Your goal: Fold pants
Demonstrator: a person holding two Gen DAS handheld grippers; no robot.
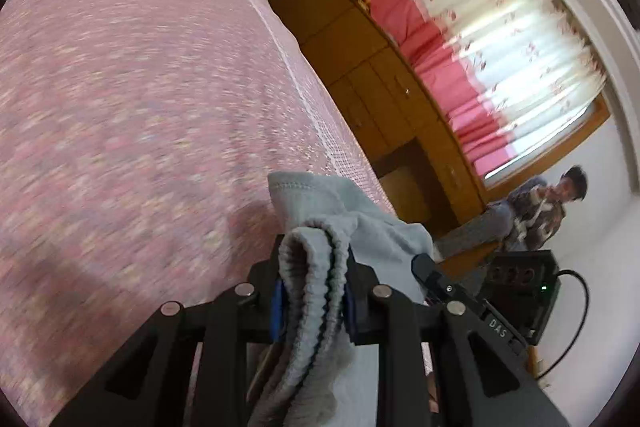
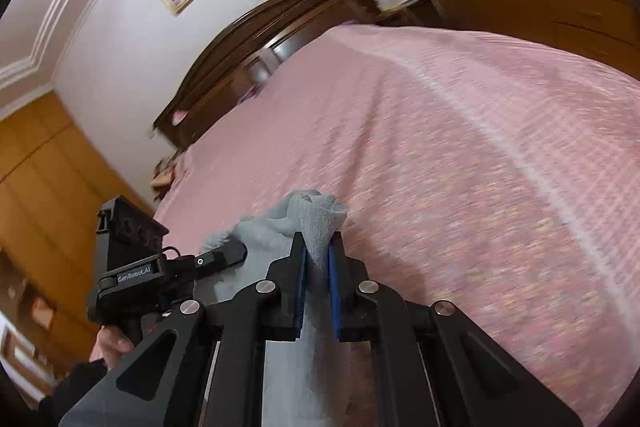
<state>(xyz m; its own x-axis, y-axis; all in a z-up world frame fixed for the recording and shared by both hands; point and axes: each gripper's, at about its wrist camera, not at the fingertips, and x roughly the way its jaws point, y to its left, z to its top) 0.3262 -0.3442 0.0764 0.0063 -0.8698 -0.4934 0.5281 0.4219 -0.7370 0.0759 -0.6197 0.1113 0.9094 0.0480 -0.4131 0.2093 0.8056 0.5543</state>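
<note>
The grey pants (image 1: 316, 267) are lifted above the pink bed (image 1: 140, 87). My left gripper (image 1: 312, 291) is shut on their gathered elastic waistband, which bulges out between the blue pads. My right gripper (image 2: 318, 267) is shut on another bunched part of the pants (image 2: 316, 219), with cloth hanging down below it. The right gripper's tip (image 1: 424, 267) shows in the left wrist view just right of the cloth. The left gripper (image 2: 224, 253) shows in the right wrist view on the left, close by.
The pink bedspread (image 2: 460, 147) fills most of both views. A dark wooden headboard (image 2: 260, 39) stands at the far end. Wooden cabinets (image 1: 360, 67) and a red and white curtain (image 1: 480, 27) line the wall. A person (image 1: 540, 215) sits by the window.
</note>
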